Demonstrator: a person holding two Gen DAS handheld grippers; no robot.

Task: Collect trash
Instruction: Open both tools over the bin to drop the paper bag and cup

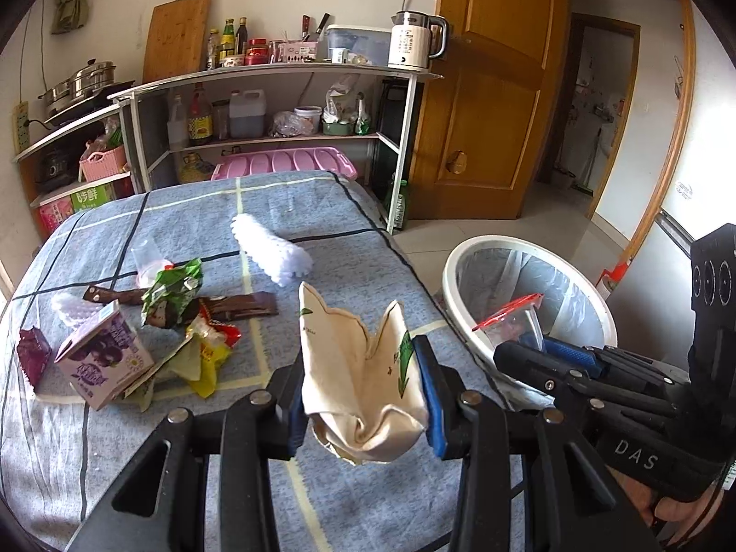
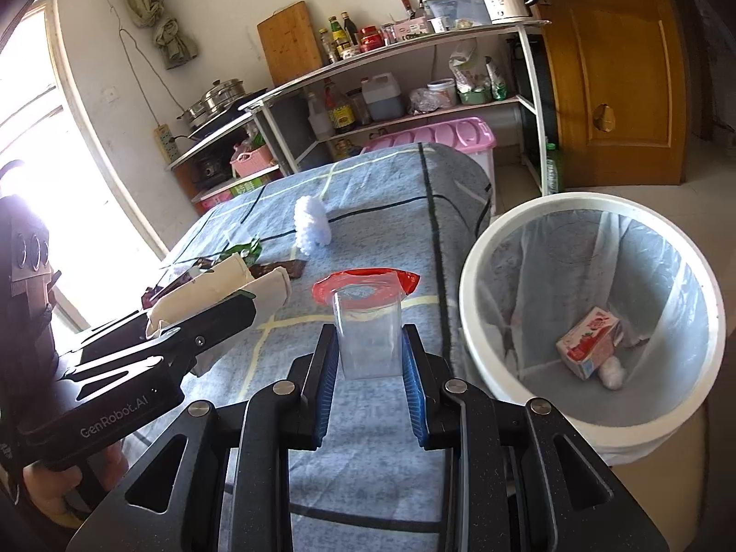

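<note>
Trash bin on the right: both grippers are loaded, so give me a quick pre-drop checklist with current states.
1. Left gripper clamped on the crumpled cream bag: ok.
2. Right gripper clamped on the clear cup with its red torn lid: ok.
3. Trash bin lined, mouth open, room beside the red carton: ok.
4. Cup over the bin mouth: not ok, it hangs above the blue bedspread.
5. Bag over the bin mouth: not ok, also above the bedspread.
6. Grippers clear of each other: ok, side by side, apart.
</note>
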